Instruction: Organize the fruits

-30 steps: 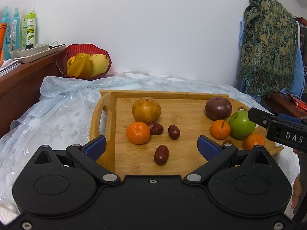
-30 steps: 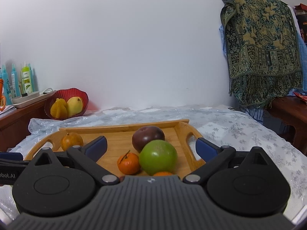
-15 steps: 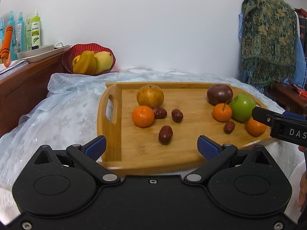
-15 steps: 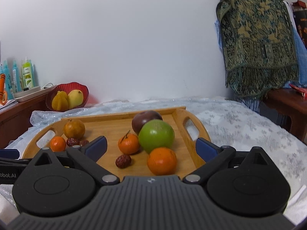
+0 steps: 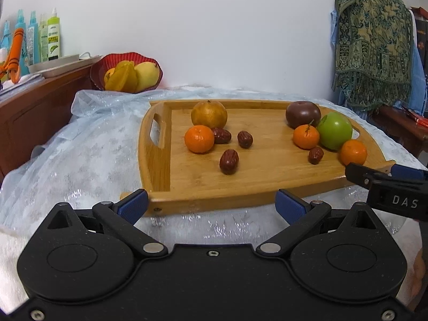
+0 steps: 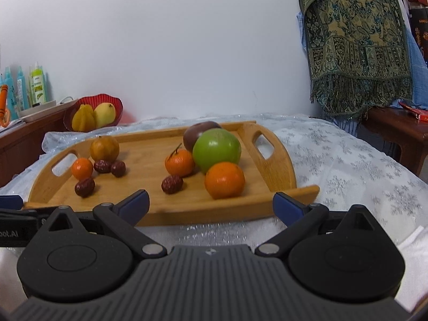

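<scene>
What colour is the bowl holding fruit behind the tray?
Red; the bowl shows best in the left wrist view.

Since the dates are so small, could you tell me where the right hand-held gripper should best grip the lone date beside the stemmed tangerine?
Grip the lone date across its narrow middle, coming from the tray's near edge. It lies free on the wood, apart from the stemmed tangerine behind it, so there is probably room for both fingers. The right hand-held gripper is open and empty.

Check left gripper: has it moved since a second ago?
Yes. It has backed away from the wooden tray: a second ago its fingers overlapped the tray floor near the dates, now the left gripper sits short of the tray's near edge, open.
</scene>
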`<state>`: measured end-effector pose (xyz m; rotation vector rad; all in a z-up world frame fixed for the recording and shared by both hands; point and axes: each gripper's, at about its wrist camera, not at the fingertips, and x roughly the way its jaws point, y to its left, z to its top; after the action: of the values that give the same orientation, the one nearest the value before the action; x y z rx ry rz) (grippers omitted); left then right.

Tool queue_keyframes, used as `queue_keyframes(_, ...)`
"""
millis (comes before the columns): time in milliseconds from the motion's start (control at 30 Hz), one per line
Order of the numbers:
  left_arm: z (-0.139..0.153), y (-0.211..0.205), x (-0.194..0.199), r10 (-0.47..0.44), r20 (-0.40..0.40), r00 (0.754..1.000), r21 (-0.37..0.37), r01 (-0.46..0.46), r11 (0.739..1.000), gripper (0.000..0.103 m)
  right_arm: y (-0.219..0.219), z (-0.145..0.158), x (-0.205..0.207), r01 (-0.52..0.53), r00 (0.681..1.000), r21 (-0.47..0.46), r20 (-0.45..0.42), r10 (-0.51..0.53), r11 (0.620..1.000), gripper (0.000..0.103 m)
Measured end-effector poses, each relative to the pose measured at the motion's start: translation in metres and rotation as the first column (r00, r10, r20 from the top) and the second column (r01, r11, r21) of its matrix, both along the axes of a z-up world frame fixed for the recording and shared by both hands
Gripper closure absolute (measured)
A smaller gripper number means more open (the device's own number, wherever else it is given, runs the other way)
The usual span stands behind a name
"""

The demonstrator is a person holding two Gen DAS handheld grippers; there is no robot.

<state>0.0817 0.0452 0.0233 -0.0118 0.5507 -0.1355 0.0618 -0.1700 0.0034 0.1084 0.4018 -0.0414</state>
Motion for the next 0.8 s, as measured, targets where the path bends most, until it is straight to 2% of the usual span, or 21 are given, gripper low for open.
queue_keyframes(233, -0.01, 0.001, -0.006, -0.003, -0.041, 0.999, 0.001, 0.003, 1.0, 0.002, 0.003, -0.008, -0.002, -0.003, 0.999, -0.018, -0.039, 0.002, 1.0, 0.0)
queue_keyframes(467, -0.019, 0.003, 0.001, 0.012, -0.106, 0.994, 0.006, -0.011, 1.0, 0.002, 0.008, -0.016, -0.001, -0.009, 0.998, -0.08, -0.07, 0.003, 0.997, 0.0)
queue_keyframes(600, -0.021, 0.0, 0.004, 0.022, -0.11, 0.994, 0.036, -0.018, 0.999, 0.002, 0.008, -0.024, 0.006, 0.003, 0.994, -0.067, -0.11, -0.011, 0.998, 0.0)
queue_keyframes(800, -0.023, -0.004, 0.006, 0.027, -0.116, 0.993, 0.062, -0.02, 0.998, 0.001, 0.01, -0.026, 0.008, -0.023, 0.992, -0.084, -0.125, 0.013, 0.996, 0.0)
